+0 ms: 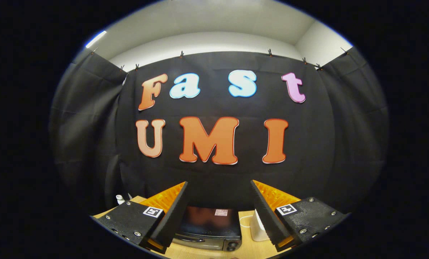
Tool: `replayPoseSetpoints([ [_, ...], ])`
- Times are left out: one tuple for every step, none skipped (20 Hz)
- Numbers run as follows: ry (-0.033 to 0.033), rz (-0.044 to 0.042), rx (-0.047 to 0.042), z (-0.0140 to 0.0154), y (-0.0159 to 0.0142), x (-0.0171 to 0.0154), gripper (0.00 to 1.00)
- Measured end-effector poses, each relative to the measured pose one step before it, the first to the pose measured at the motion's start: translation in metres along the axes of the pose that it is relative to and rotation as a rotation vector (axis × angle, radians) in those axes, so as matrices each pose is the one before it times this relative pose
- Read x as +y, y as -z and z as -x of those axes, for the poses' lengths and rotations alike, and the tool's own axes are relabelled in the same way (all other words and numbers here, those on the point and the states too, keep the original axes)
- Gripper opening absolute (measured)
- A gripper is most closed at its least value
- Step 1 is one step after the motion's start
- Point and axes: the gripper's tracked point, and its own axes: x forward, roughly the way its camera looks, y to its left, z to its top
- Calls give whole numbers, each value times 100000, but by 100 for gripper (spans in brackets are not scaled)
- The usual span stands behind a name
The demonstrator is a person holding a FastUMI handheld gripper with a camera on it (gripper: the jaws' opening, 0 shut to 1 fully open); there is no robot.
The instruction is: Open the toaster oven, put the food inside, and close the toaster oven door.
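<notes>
One toaster oven sits low in the frame, at bottom centre, seen from above between the two fingers of the tool and well below them. Its dark top carries a small label, its front edge shows a handle bar and a knob at the lower right corner, and the door looks closed, so by my reading the task has not begun. It rests on a pale wooden table. Just right of the oven stands a white object, partly hidden by the right finger; what it is I cannot tell. At the lower left, beyond the left finger, a small white bottle stands near the table's edge. No food can be made out from this angle.

Released and spread wide, the tool grasps nothing and points at the booth wall rather than down at the oven.

Risks as I judge them: the handle lies at the very bottom of the frame, so a descent from this height could land on the oven top or the knob instead. A wide-open tool swinging down may also clip the white object. Pulling the door without bracing could drag the whole oven forward
</notes>
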Motion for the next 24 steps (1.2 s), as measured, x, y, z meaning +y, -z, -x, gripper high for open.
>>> replayPoseSetpoints([
  [-751, -521, 4667, -449, 1867, 670, 99],
  [-808, -703, 4542, -543, 2138, 657, 99],
  [-615, -469, 5172, -634, 2112, 610, 99],
  [-501, -794, 5835, -830, 2295, 630, 99],
  [-1192, -783, 5394, -957, 2107, 831, 99],
  [-709, -1128, 5055, -856, 2085, 788, 99],
  [-680, -1207, 2589, -743, 1440, 592, 99],
  [272, -1450, 1690, -837, 1040, 471, 99],
  [-335, -1361, 2147, -659, 908, 550, 98],
  [-434, -645, 1644, -653, 958, 590, 98],
  [76, -17, 1378, -697, 707, 573, 98],
  [636, 497, 1586, -525, 787, 358, 98],
  [1248, 164, 1628, -528, 646, 89, 97],
  [860, -647, 1516, -282, 729, 6, 98],
  [378, -1540, 1179, -333, 461, 178, 98],
  [1485, -1172, 474, -69, 65, -23, 98],
  [364, 48, -1850, -138, -231, 236, 98],
  [-503, 1143, 653, 242, 527, 237, 96],
  [419, 2378, -1031, 125, -112, -67, 96],
  [1168, 2337, -315, -94, 88, -120, 96],
  [979, 2082, -1055, 164, -85, -52, 93],
  [-408, -1096, -193, 238, 27, 142, 91],
  [-125, -3115, 803, 201, 91, 119, 87],
  [229, -984, -201, -24, -94, 138, 84],
])
